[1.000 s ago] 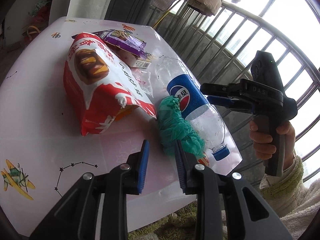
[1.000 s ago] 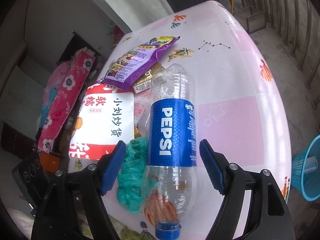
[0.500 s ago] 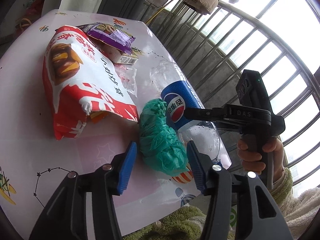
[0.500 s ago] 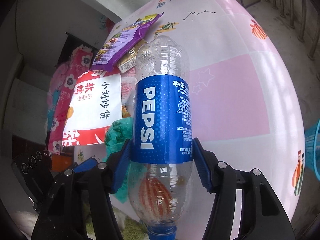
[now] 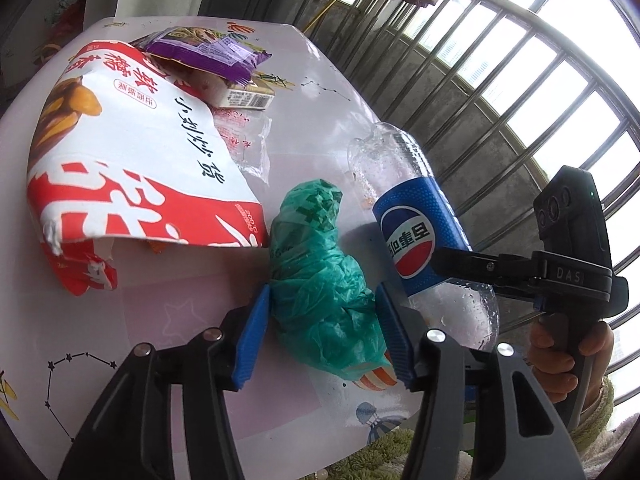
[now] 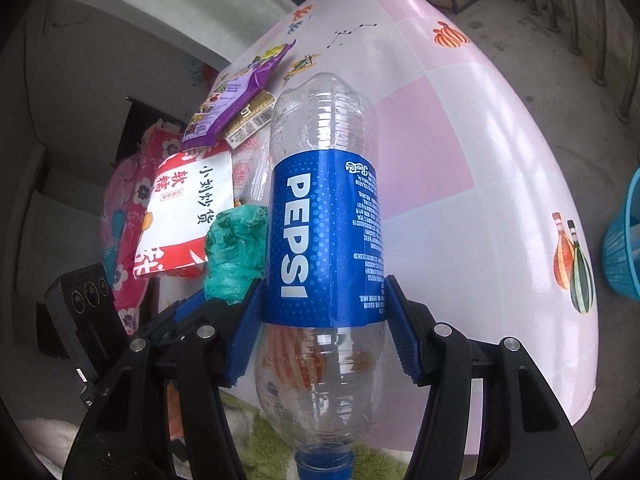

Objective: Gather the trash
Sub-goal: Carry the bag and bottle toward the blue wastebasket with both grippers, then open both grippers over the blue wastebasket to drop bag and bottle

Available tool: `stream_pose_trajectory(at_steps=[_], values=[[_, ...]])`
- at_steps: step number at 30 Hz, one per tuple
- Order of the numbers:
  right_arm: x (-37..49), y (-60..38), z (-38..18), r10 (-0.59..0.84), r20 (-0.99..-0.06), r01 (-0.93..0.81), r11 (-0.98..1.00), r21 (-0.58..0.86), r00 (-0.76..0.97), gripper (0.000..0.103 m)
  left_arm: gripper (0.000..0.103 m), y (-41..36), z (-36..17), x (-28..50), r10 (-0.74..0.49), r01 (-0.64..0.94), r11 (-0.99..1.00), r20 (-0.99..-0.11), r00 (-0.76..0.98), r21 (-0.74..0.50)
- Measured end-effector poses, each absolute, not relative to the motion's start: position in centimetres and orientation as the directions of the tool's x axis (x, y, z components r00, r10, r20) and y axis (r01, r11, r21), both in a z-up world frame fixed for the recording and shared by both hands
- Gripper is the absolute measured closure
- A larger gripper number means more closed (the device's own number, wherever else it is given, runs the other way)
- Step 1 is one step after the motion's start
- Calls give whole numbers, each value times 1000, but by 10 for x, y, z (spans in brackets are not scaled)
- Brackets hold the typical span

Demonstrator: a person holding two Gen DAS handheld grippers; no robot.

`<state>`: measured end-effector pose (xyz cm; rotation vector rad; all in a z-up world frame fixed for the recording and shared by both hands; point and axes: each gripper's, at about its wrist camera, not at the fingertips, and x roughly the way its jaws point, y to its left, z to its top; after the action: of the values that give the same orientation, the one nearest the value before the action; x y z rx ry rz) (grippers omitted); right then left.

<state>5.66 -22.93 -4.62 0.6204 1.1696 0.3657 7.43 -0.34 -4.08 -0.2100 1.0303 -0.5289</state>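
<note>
A crumpled green plastic bag (image 5: 316, 272) lies near the front edge of the pink table (image 5: 320, 100). My left gripper (image 5: 322, 286) straddles it. The bag fills the gap between the blue pads and shows no squeeze. Just right of the bag is an empty Pepsi bottle (image 5: 416, 240) with its cap toward me. My right gripper (image 6: 323, 282) is shut on the lower part of the bottle's blue label (image 6: 324, 232). The far end of the bottle is tilted up off the table. In the right wrist view the green bag (image 6: 236, 248) sits left of the bottle.
A big red-and-white snack bag (image 5: 120, 168) lies left of the green bag. Behind it are a purple wrapper (image 5: 208, 52), a small box (image 5: 244, 98) and a clear wrapper (image 5: 244, 140). A blue basket (image 6: 624, 248) stands on the floor to the right. A metal railing (image 5: 500, 80) runs behind the table.
The left jaws widened and moved forward around the green bag. The right jaws closed from wide open onto the Pepsi bottle, and the bottle's far end has tilted up.
</note>
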Motion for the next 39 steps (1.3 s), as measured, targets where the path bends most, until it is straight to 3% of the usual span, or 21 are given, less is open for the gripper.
stream_pose_trajectory(at_steps=[13,21,26,34,35,37,38,39], values=[[19,-294,-35,637,-569,124,603,788,520,48,54,-34,-8,67,-567,449,807,-716,407,-384],[-46,-402,-16,405,-471,263,471,842,784,48,54,-142,22,92,-693,645,645,-668,269,-409],[-90,-469,-55,226,-467,419,232,878,855,47,54,-249,15,111,-724,722,505,-687,57,-472],[-123,-537,-153,84,-454,461,-205,863,887,46,53,-421,-38,130,-612,783,407,-777,-150,-471],[-126,-547,-165,58,-461,459,-261,849,886,44,51,-442,-46,132,-597,790,392,-784,-171,-471],[-126,-564,-188,16,-471,451,-319,834,882,41,33,-480,-63,133,-555,821,396,-820,-142,-410],[-125,-577,-199,5,-484,458,-329,826,875,30,30,-495,-72,135,-538,835,407,-836,-110,-371],[-129,-582,-209,-9,-530,494,-351,796,848,28,29,-505,-79,136,-529,839,418,-844,-85,-347]])
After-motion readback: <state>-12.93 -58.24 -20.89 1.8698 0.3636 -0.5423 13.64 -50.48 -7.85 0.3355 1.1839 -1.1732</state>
